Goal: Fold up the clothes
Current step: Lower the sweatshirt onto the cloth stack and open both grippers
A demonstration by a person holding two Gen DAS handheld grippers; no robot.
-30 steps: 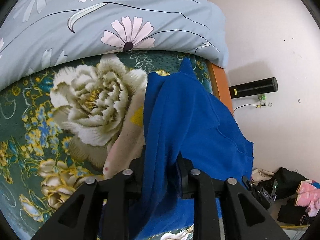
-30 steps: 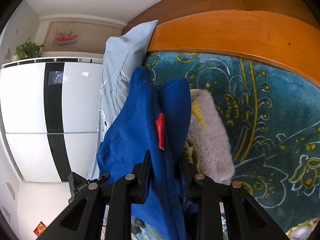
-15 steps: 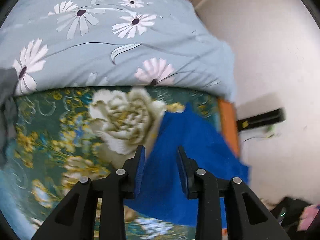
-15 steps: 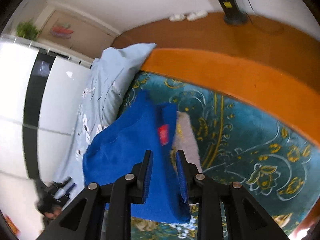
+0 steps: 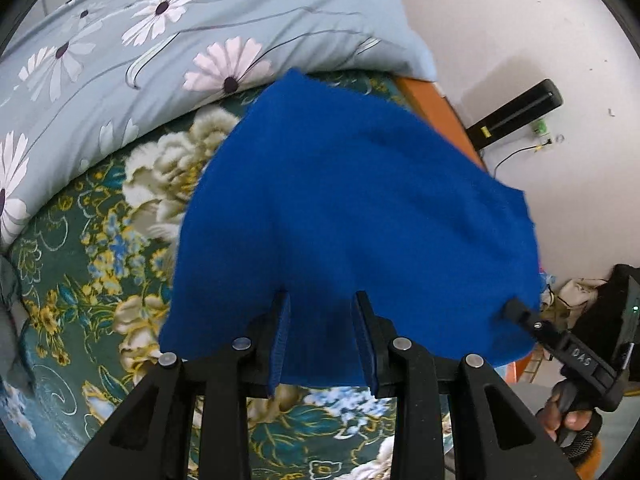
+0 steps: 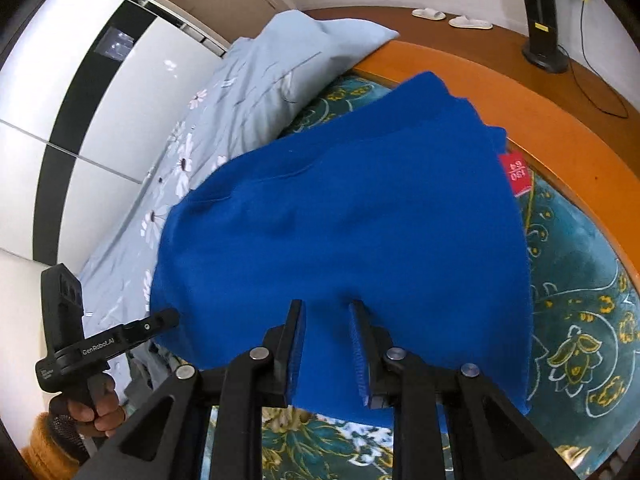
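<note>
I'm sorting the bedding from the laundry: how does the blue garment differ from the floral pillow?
The blue garment is plain deep blue; the floral pillow is pale blue with daisies. The garment lies spread on the green floral blanket near both open grippers, left and right; the pillow lies plump behind it. Both rest on the blanket.

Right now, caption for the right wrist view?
Open right gripper above blue garment lying on floral blanket, red tag showing.

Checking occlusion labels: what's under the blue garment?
The blue garment lies on the green floral blanket, which shows around its edges. Anything else beneath it is covered. A red tag sticks out.
</note>
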